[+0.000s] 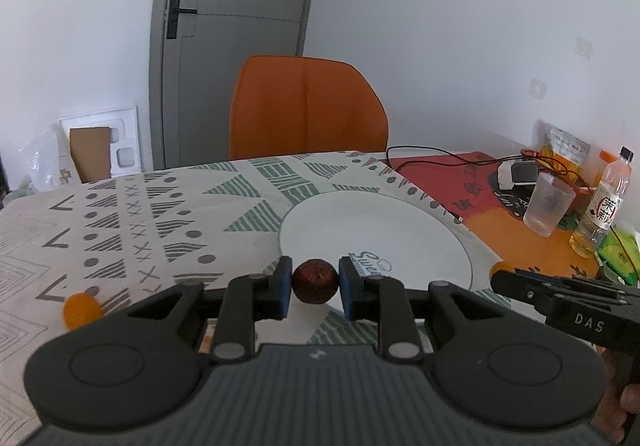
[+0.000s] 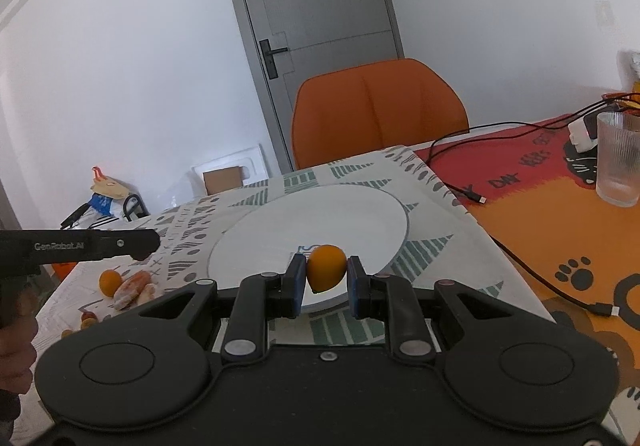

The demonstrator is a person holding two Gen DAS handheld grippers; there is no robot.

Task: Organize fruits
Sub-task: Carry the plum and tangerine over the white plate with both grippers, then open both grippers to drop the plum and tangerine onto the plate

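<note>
Holding a dark reddish-brown fruit [image 1: 315, 280] in my left gripper [image 1: 313, 288]; both blue pads press its sides, and it sits at the near rim of the white plate [image 1: 372, 222], above the patterned tablecloth [image 1: 132, 214]. My right gripper [image 2: 325, 282] is clamped on a small orange fruit [image 2: 326, 267], also at the near edge of the plate, which carries no fruit on its surface as far as I can see.

Left wrist view: one orange fruit [image 1: 82, 311] lies on the cloth at near left, beside the gripper body. The right gripper's nose enters from the right with an orange tip showing.

Right wrist view: left of the plate, a loose cluster [image 2: 132, 288] of an orange and some peeled segments lies on the cloth, with smaller red pieces nearer still; too blurred to identify.

Far right: ribbed glass [image 1: 548, 204], bottle [image 1: 602, 204], black cable [image 2: 472, 162] across the red-orange mat. Orange chair [image 1: 306, 106] beyond the table's far edge.
</note>
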